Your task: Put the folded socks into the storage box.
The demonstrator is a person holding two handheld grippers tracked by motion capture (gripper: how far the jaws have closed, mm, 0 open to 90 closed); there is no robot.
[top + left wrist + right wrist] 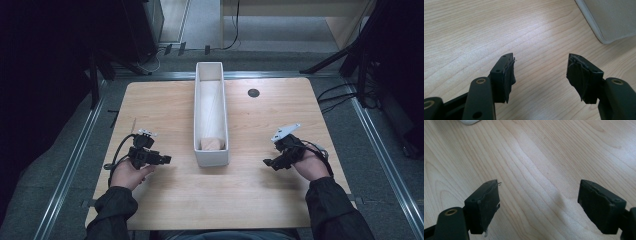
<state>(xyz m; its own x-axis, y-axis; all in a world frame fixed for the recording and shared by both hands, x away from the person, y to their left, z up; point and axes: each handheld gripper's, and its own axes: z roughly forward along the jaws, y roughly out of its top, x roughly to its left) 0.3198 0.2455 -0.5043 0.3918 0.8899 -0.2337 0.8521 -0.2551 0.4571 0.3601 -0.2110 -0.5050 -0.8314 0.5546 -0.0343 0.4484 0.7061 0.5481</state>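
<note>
Both hands low on wooden table, left gripper and right gripper jaws apart, long white bin between.

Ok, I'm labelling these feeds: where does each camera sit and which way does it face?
High view: above the person's side, looking forward and down at the table; forearms and both hand-held grippers show.
Left gripper view: rides the left hand-held gripper, faces tabletop; open jaws show.
Right gripper view: likewise, right hand-held gripper.
All share the white bin.

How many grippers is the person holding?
2. The left gripper is over the table left of the long white bin, and the right gripper is on the bin's right side. Both are open.
</note>
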